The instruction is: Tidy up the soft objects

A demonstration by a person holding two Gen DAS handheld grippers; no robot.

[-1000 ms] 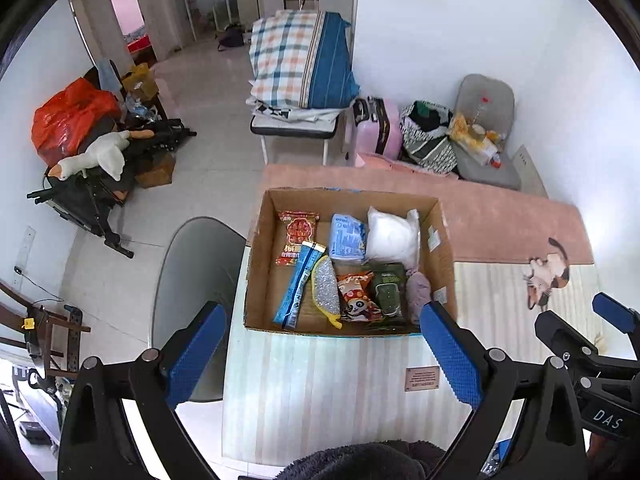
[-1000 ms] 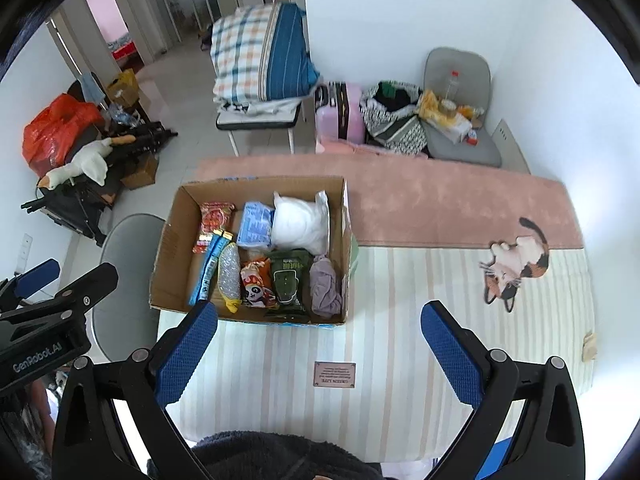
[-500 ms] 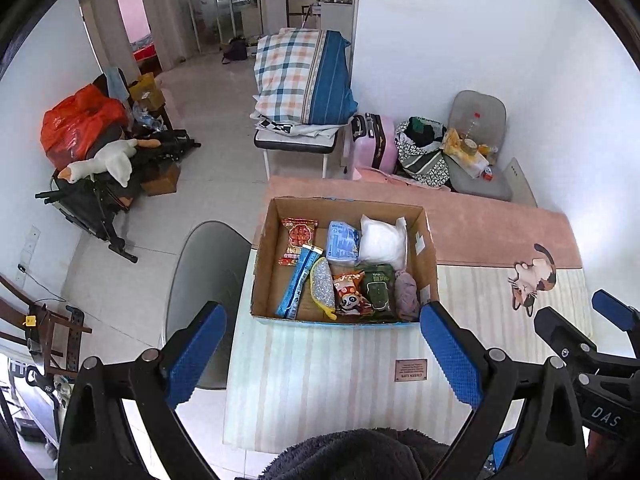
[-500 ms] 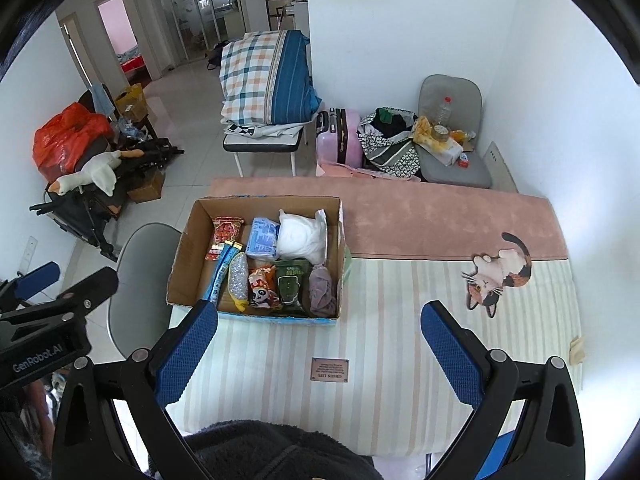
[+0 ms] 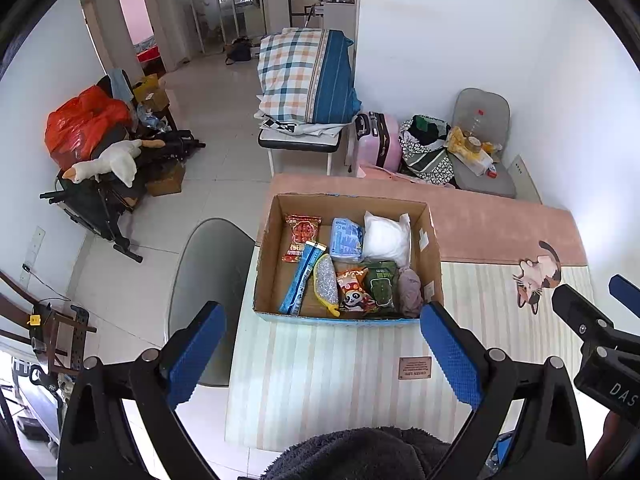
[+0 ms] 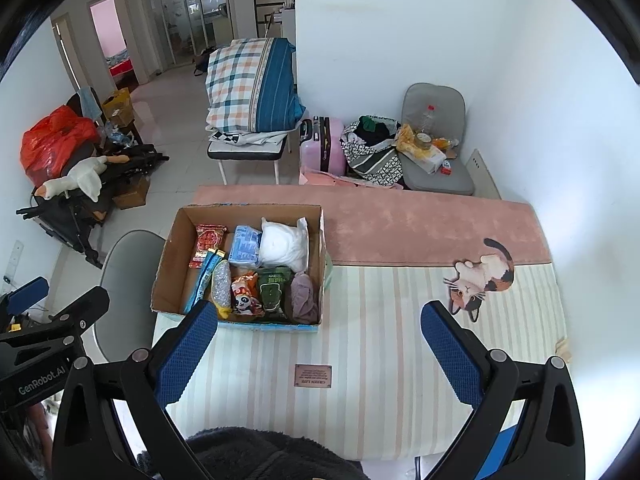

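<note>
A striped counter (image 6: 380, 360) is sitting in a bright room, and a cardboard box (image 5: 434, 256) full of soft packets is resting near its far left corner. The left tool (image 5: 324, 354) and the right tool (image 6: 320, 350) are both hanging wide open above the near edge, holding nothing.
</note>
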